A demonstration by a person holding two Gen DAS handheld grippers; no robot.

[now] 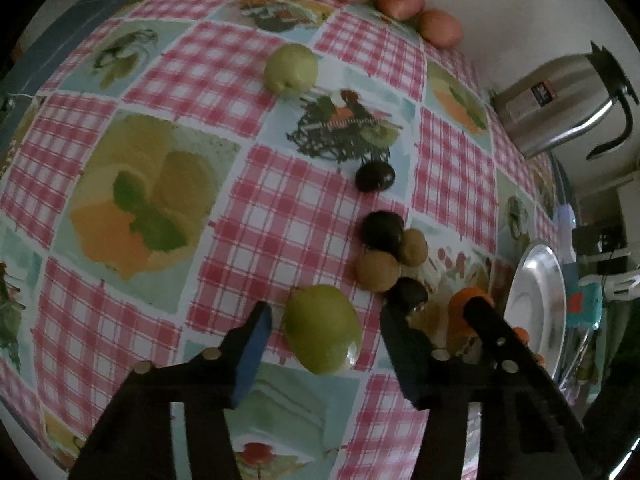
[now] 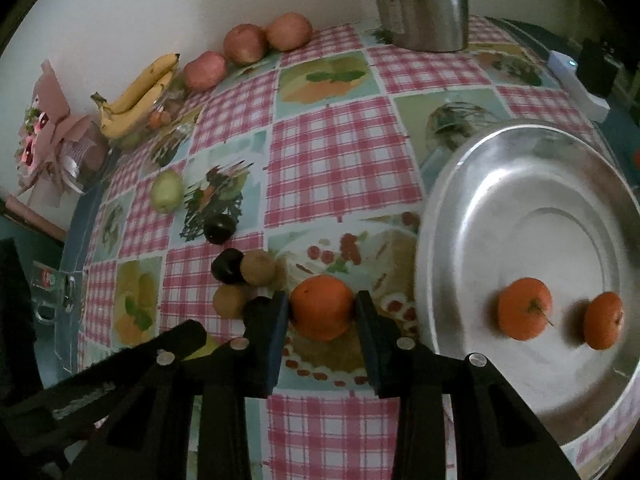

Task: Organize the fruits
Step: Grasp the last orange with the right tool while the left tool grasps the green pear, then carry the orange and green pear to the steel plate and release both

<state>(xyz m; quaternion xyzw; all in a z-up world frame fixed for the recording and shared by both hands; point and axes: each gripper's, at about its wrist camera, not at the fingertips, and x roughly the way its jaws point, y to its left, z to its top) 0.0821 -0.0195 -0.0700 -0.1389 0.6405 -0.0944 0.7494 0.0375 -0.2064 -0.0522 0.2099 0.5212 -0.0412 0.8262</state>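
Observation:
A green pear-like fruit (image 1: pixel 322 330) lies on the checked tablecloth between the fingers of my left gripper (image 1: pixel 326 311). A narrow gap shows on each side of it, so the jaws are open around it. My right gripper (image 2: pixel 321 300) is shut on an orange (image 2: pixel 322 308) that rests on the cloth just left of the silver plate (image 2: pixel 460 200), with both pads against its sides. Two more oranges (image 2: pixel 524 308) (image 2: pixel 604 320) lie in the plate. In the left wrist view the right gripper's finger (image 1: pixel 486 320) covers part of the held orange (image 1: pixel 460 304).
Dark plums (image 1: pixel 375 176) (image 1: pixel 382 230) and brown kiwis (image 1: pixel 377 270) cluster just beyond the left gripper. Another green fruit (image 1: pixel 291 70) lies farther out. Red apples (image 2: pixel 245 43), bananas (image 2: pixel 136 94) and a steel jug (image 2: pixel 424 4) line the wall. A bouquet (image 2: pixel 48 132) stands at the table's left end.

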